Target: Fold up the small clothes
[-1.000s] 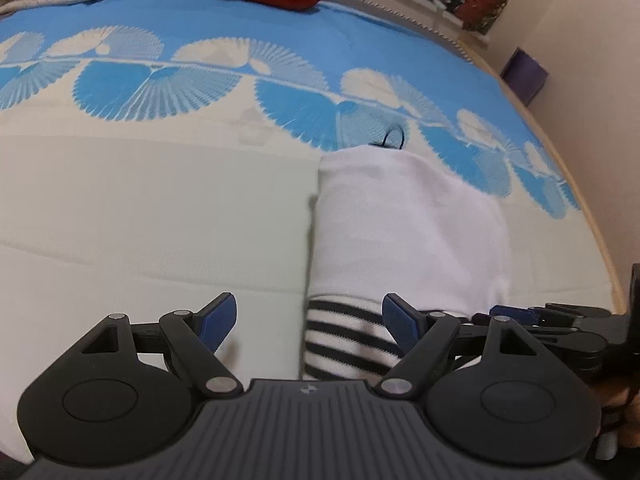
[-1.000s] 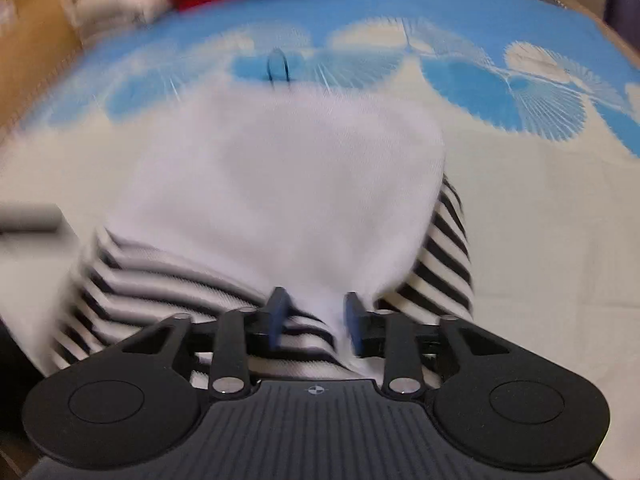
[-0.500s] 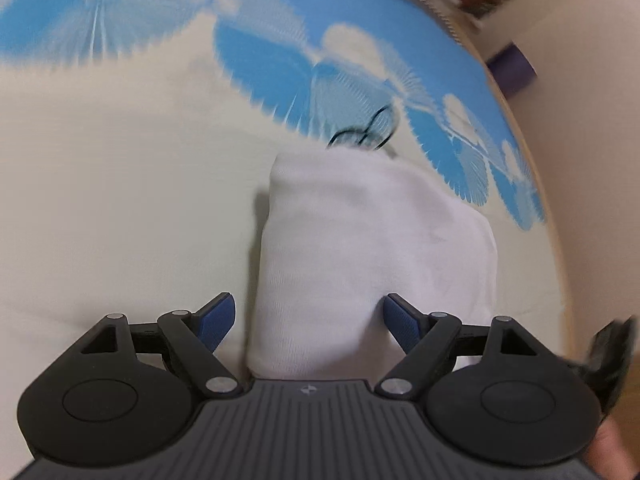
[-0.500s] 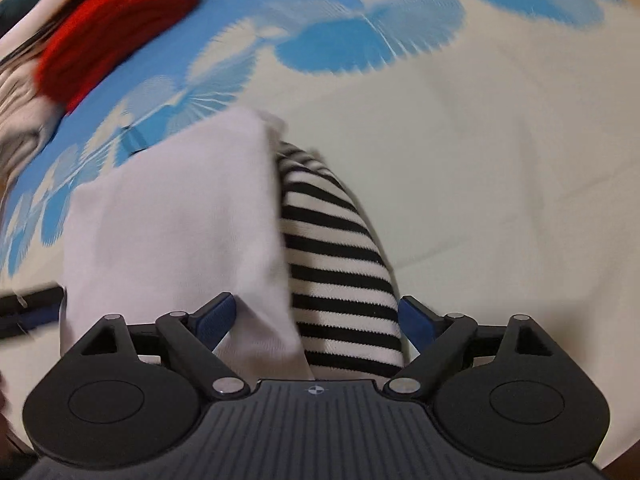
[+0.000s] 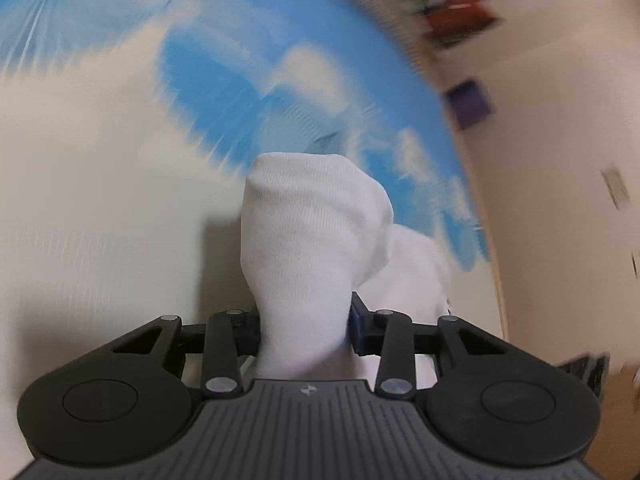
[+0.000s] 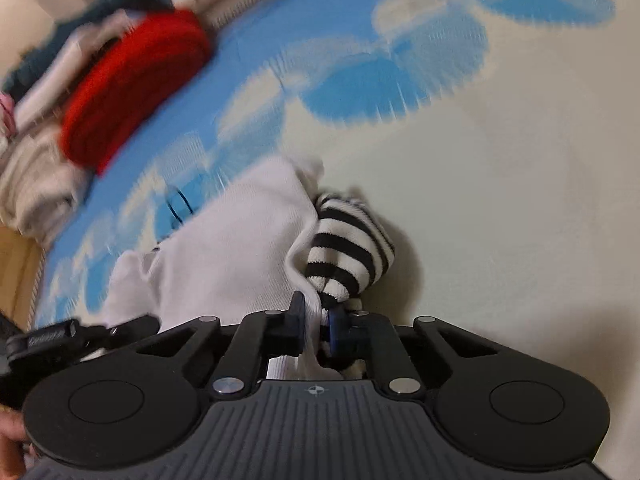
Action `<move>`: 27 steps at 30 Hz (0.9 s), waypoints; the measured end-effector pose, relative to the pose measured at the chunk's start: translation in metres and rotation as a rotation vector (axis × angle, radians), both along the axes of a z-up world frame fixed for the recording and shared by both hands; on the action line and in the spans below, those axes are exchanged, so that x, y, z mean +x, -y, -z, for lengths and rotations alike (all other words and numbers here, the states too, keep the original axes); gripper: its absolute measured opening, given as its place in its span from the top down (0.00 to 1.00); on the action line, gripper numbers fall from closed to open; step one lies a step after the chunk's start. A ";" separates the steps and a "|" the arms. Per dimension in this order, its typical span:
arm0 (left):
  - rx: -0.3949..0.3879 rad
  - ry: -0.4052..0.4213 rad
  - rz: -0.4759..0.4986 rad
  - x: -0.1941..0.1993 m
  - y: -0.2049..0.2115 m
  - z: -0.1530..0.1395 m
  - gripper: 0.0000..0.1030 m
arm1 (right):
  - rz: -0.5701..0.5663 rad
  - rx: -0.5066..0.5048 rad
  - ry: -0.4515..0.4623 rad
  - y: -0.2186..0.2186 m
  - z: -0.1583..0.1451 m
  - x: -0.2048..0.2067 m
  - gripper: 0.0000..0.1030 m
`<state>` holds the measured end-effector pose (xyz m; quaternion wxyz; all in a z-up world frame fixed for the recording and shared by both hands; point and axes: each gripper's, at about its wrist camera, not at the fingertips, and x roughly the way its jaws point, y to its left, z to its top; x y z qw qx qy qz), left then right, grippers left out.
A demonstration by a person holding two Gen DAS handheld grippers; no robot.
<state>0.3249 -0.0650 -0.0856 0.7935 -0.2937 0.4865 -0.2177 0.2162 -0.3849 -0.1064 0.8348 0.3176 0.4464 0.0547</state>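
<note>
With both grippers closing, the left gripper (image 5: 306,326) bunching the white garment (image 5: 316,240) ahead and the right gripper (image 6: 316,320) pinching its striped edge (image 6: 348,248), I'd lift both evenly.

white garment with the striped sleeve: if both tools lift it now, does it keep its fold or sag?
Likely sags: the white garment already bunches into a soft hump where the left tool is closing on it. The striped sleeve droops loose beside the closing right tool, so it may slip out. Probably light.
</note>
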 end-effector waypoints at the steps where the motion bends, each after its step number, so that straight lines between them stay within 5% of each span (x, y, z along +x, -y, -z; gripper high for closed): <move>1: 0.018 0.066 0.006 0.000 0.000 -0.013 0.59 | 0.008 -0.004 0.046 0.000 -0.007 0.002 0.90; 4: 0.054 0.193 -0.023 0.005 -0.005 -0.036 0.49 | 0.025 -0.007 0.175 -0.002 -0.026 0.008 0.90; 7: 0.198 0.250 -0.156 0.009 -0.016 -0.044 0.31 | 0.009 -0.049 0.232 -0.017 -0.036 0.020 0.87; 9: 0.255 0.277 -0.174 0.007 -0.022 -0.047 0.32 | 0.019 -0.125 0.182 -0.028 -0.029 0.035 0.79; 12: 0.191 0.211 -0.108 0.004 -0.025 -0.041 0.44 | 0.121 -0.278 0.154 -0.029 -0.029 0.044 0.72; 17: 0.267 0.153 0.015 -0.008 -0.011 -0.026 0.44 | 0.018 -0.197 0.204 -0.034 -0.035 0.045 0.64; 19: 0.325 0.105 0.070 -0.016 0.000 -0.007 0.44 | -0.120 -0.167 0.133 -0.051 -0.021 0.051 0.58; 21: 0.446 0.108 0.103 -0.022 0.011 0.008 0.44 | -0.225 -0.264 0.004 -0.068 0.003 0.058 0.48; 27: 0.443 0.147 0.114 -0.051 0.008 -0.017 0.45 | -0.136 -0.262 0.026 -0.052 -0.008 0.050 0.46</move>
